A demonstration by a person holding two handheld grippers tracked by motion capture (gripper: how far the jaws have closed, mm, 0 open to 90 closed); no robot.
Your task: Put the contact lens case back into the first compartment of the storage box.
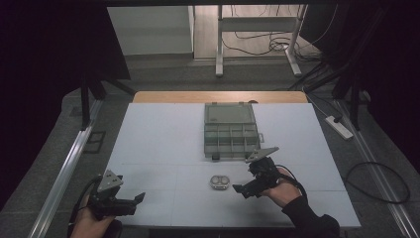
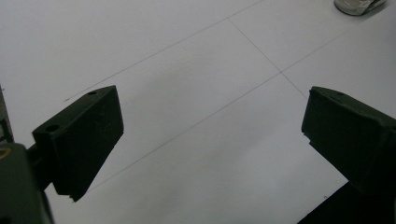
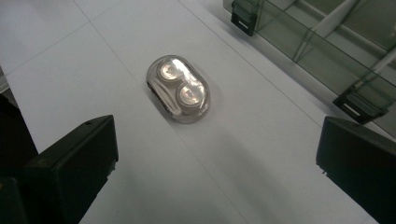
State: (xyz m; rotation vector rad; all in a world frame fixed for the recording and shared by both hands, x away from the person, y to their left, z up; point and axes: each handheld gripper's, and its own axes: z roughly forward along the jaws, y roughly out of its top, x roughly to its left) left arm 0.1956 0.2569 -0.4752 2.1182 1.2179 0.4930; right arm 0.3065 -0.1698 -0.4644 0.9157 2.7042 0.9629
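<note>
A small clear oval case (image 1: pixel 219 182) with two round silvery pieces inside lies on the white table, in front of a clear compartment box (image 1: pixel 231 130) whose lid stands open. My right gripper (image 1: pixel 241 190) hovers just right of the oval case, open and empty. In the right gripper view the oval case (image 3: pixel 180 89) lies ahead of the wide-apart jaws, with the compartment box (image 3: pixel 327 42) at the upper right. My left gripper (image 1: pixel 137 198) is open and empty near the table's front left. The left gripper view catches the oval case (image 2: pixel 358 5) at the top right corner.
The white table top (image 1: pixel 163 139) has a wooden strip along its far edge. A power strip (image 1: pixel 339 126) and cables lie on the floor to the right. A metal rail (image 1: pixel 64 173) runs along the left side. A desk frame (image 1: pixel 257 34) stands beyond the table.
</note>
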